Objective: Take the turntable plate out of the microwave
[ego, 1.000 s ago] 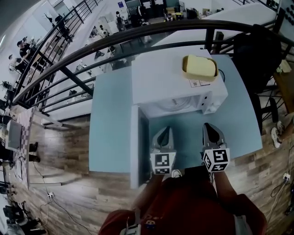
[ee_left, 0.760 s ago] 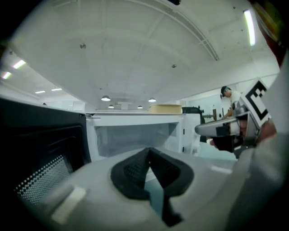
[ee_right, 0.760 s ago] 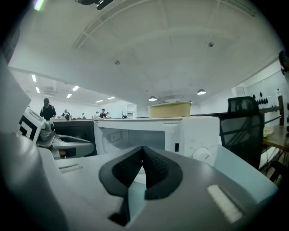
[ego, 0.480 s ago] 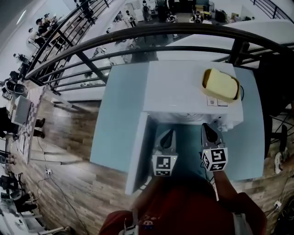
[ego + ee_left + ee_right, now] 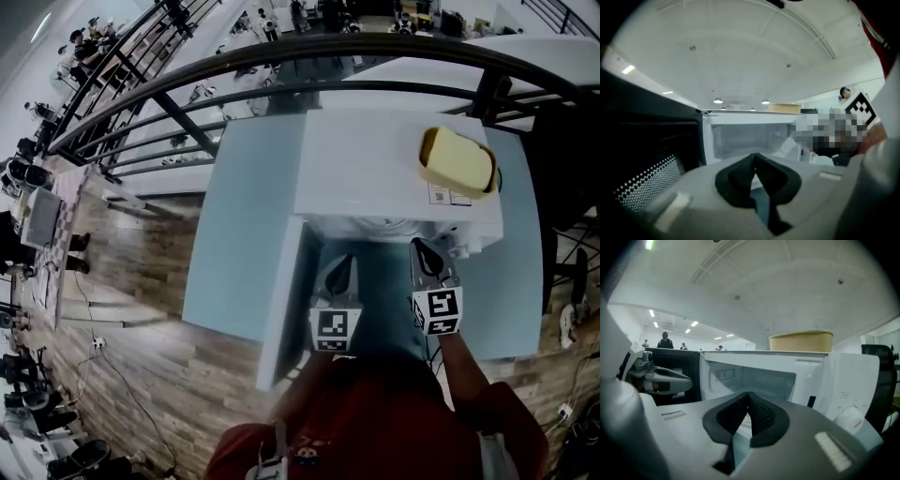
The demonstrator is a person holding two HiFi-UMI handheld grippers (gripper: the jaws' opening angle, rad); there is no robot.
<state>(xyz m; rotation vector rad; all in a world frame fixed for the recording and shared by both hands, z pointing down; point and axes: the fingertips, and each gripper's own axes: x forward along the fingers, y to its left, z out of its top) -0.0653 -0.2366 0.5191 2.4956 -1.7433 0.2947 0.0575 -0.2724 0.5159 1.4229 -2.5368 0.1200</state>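
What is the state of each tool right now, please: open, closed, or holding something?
Left tool: closed, with nothing between the jaws.
Right tool: closed, with nothing between the jaws.

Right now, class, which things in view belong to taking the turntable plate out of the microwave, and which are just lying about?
Job: microwave, open door, turntable plate inside, left gripper, right gripper (both shut, empty).
Lying about: tan container atop the microwave, railing, table.

head: steeply down | gripper views: near-level, close | shared: open microwave (image 5: 375, 169)
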